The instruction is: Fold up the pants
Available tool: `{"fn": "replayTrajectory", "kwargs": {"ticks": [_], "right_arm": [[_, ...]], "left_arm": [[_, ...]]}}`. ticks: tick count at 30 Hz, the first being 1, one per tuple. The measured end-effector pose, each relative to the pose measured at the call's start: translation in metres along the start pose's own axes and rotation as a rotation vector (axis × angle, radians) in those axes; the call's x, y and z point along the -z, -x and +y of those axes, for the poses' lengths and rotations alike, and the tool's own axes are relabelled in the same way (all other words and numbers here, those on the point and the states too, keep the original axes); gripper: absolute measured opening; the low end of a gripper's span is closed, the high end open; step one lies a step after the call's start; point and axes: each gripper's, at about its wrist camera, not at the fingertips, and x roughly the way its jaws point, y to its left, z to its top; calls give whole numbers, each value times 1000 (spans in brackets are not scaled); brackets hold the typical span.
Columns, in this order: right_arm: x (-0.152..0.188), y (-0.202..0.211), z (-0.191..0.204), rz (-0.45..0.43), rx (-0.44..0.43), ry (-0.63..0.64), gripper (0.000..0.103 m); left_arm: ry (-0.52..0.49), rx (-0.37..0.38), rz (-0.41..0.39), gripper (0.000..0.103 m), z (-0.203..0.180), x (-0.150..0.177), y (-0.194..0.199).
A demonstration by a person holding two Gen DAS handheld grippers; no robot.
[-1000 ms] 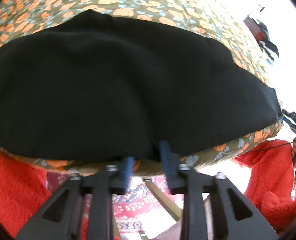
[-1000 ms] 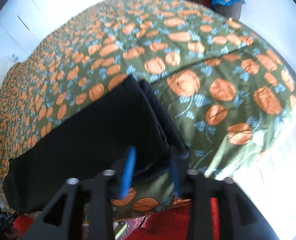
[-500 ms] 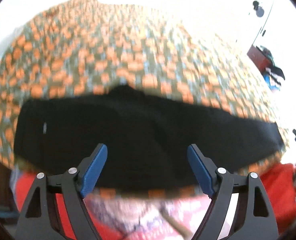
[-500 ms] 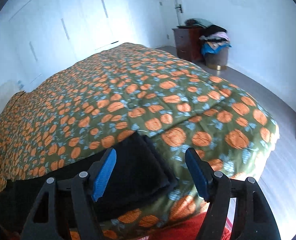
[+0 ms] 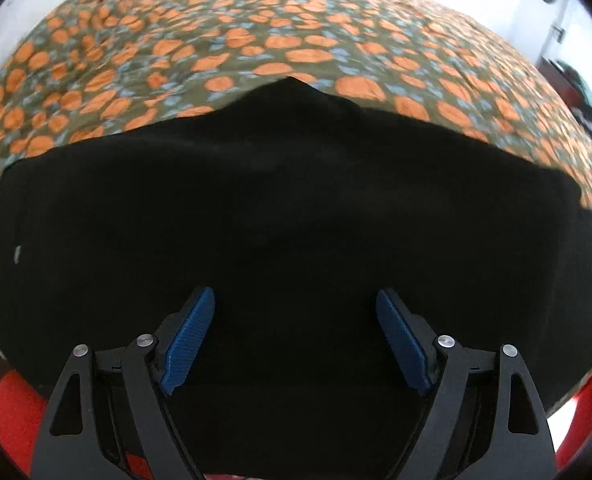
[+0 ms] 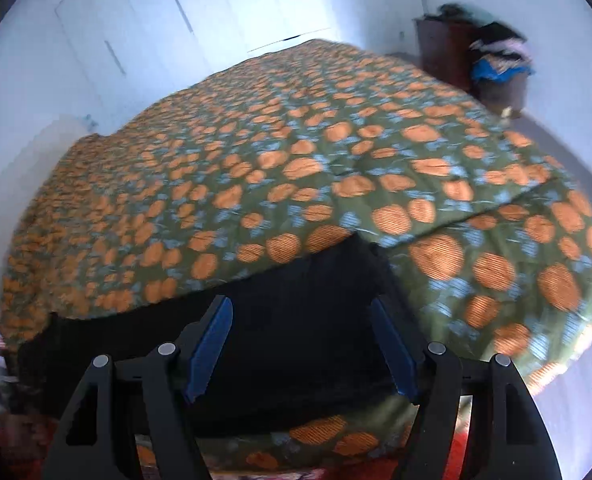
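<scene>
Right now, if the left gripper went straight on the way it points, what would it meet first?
Most likely the black pants: the left gripper is open with the fabric filling the view between its jaws. The gap to the cloth is unclear.

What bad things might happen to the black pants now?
The black pants lie along the near edge of the bed cover, so they might slide off. Both the left gripper and right gripper have open jaws holding nothing; a grab may pinch just the top layer and undo the fold.

Pants lie across the bedspread's near edge.
</scene>
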Motion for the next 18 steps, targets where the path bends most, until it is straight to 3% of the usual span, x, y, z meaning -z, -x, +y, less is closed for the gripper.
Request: {"fn": "replayTrajectory", "kwargs": {"ticks": [2,4,8,11,14,16,17,18], "right_arm": [[-12,-11,-4,40,-52,-34,72],[-18,-33,-14,134,-108,-100,71],[-11,-73,-48,293,55,-196,71],[-12,-63,-73,251,118,-271,71],[-16,-32,-78,151,65,-304,71],[-18,-18,-68,126,-26,-281,71],[-17,-16,-63,129,-90,-270,71],[-16,-17,-55,153,-208,-266,71]], "left_arm": [[4,-7,1,85,1,1,0],[-15,-22,1,86,-2,3,-1],[-16,-34,3,90,-4,3,-3],[-14,-41,7,93,-4,5,-3],[-7,-46,8,94,-5,3,-5],[-3,-52,7,95,-5,3,-5],[-1,-55,7,95,-5,2,-5],[0,-57,6,95,-6,2,-5]]}}
